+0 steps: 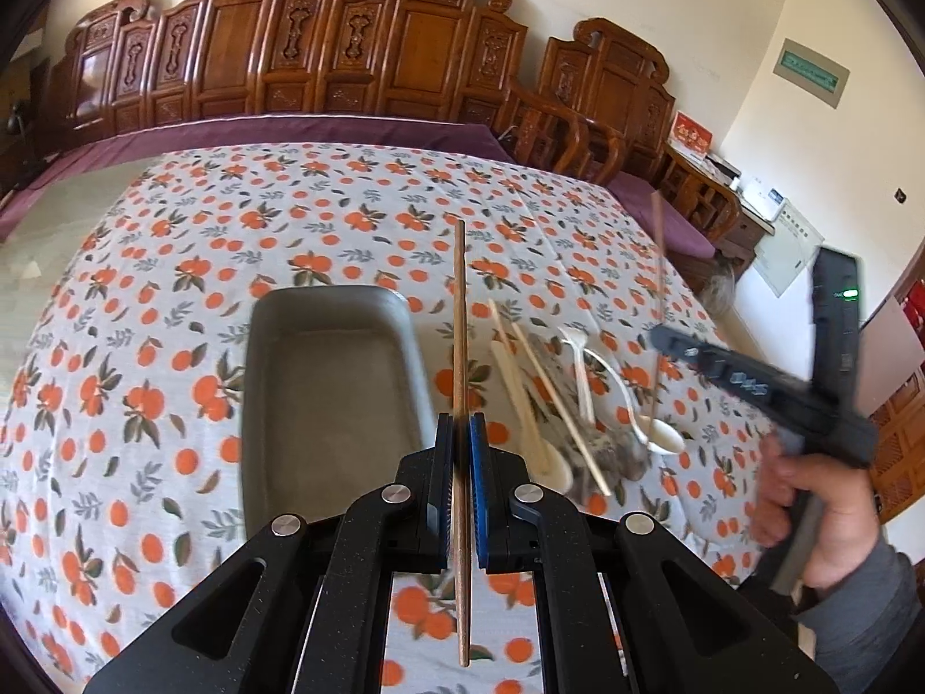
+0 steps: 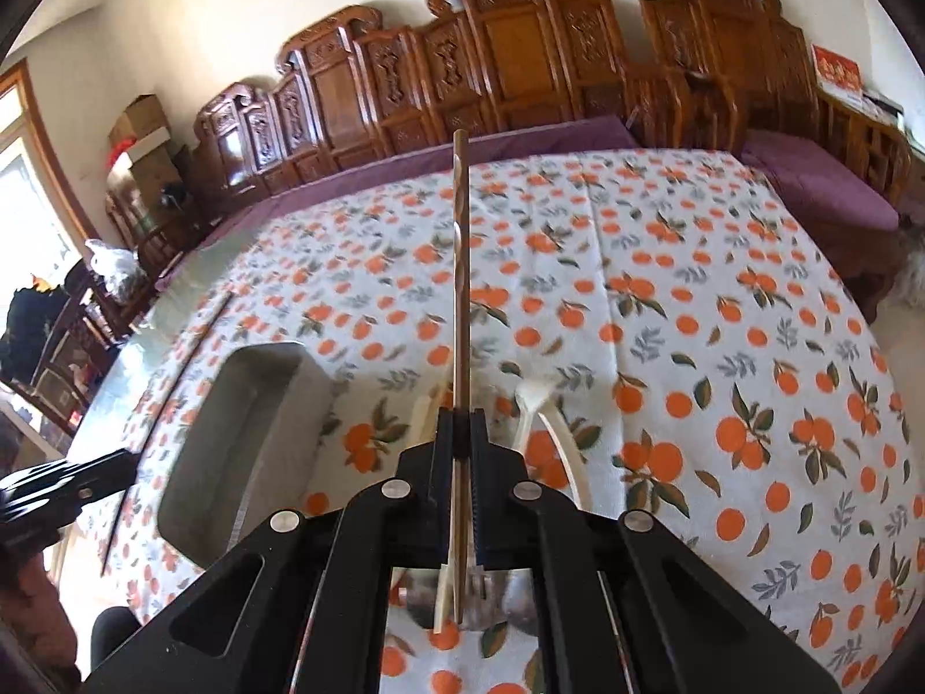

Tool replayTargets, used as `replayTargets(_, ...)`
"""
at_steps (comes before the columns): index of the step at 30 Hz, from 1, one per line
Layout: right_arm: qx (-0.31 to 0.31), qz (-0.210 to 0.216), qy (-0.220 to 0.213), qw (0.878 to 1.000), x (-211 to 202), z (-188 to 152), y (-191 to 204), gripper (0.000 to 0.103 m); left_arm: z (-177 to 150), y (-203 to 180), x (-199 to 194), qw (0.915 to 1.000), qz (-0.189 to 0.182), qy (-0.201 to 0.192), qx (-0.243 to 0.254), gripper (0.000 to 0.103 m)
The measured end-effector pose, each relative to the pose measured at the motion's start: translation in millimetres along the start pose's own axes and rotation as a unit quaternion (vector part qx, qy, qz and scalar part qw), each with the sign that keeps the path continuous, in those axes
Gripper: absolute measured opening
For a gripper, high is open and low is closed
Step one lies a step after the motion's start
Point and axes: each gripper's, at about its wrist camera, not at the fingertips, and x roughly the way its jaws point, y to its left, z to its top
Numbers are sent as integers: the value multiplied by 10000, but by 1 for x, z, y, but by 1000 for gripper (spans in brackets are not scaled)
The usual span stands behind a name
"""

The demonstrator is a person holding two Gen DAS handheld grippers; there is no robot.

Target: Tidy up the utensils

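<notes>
Left gripper (image 1: 461, 434) pinches a brown chopstick (image 1: 459, 318) above the grey tray's (image 1: 324, 393) right rim; right gripper (image 2: 461, 425) clamps another chopstick (image 2: 461, 266) over pale spoons (image 1: 584, 370) lying right of the tray. Orange-print tablecloth (image 2: 694, 301), carved wooden bench (image 1: 347, 46) behind

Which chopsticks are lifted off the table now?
Two: the brown chopstick clamped in the left gripper and the chopstick in the right gripper. The pale chopsticks lie on the tablecloth.
</notes>
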Motion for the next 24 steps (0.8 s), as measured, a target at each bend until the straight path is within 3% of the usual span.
replayTargets(11, -542, 383, -93, 9978, -12, 0, 59, 6, 5, 28, 25, 9986, 415, 266, 210, 4)
replayTargets(24, -808, 532, -61, 9953, -10, -7, 93, 7, -15, 63, 63, 9943, 815, 681, 90, 5)
